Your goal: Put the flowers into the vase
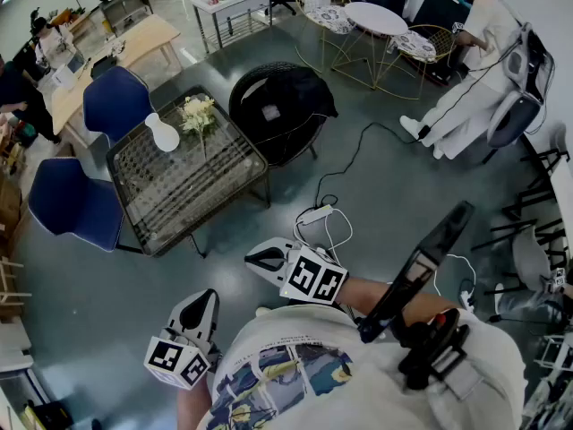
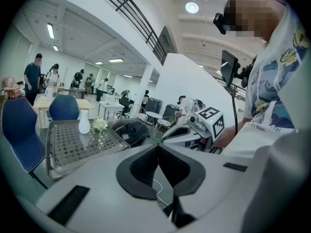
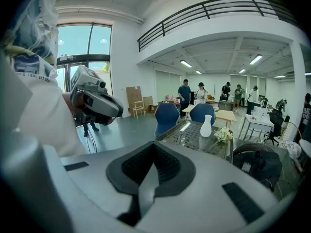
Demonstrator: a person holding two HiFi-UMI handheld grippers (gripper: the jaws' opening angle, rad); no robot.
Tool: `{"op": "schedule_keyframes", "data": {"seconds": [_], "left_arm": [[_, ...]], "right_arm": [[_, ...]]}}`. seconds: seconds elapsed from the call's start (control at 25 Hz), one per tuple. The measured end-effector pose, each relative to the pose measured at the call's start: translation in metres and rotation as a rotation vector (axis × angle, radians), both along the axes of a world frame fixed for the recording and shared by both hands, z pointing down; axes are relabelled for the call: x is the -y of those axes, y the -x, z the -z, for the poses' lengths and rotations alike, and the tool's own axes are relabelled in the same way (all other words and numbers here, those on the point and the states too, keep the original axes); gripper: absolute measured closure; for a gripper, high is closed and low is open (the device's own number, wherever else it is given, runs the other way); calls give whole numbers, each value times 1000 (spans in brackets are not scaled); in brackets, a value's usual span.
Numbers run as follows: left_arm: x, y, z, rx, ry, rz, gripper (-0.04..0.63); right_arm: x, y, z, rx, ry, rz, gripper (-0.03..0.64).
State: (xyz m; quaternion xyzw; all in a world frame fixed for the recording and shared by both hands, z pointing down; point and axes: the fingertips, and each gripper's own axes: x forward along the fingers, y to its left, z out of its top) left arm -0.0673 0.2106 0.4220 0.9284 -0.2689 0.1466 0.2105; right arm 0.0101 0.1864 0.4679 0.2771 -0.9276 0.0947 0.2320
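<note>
Approach stage, nothing picked up yet: the left gripper [image 1: 202, 305] and right gripper [image 1: 260, 258] are both clamped shut on nothing, close to the person's chest. The flowers [image 1: 198, 113] lie on the mesh-topped table [image 1: 183, 191], well apart at eleven o'clock, with the white vase [image 1: 163, 133] upright just beside them at their eight o'clock. The next move likely calls for closing in, opening a claw and taking the stems.

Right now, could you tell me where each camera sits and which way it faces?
Head view: on the person's head, looking steeply down at the glass table; shirt, left gripper and right gripper below.
Left gripper view: on the left gripper, along its shut jaws toward the table; right gripper and shirt at right.
Right gripper view: on the right gripper, facing the table along shut jaws; shirt and left gripper at left.
Shared: both gripper views show the vase and flowers.
</note>
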Motion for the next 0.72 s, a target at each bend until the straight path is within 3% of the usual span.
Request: {"op": "schedule_keyframes", "data": {"seconds": [0.52, 0.72], "left_arm": [[31, -75, -17, 24, 18, -1, 586], [64, -77, -19, 23, 36, -44, 586]], "right_arm": [[24, -77, -39, 77, 65, -46, 606], [65, -86, -55, 79, 121, -104, 604]]}}
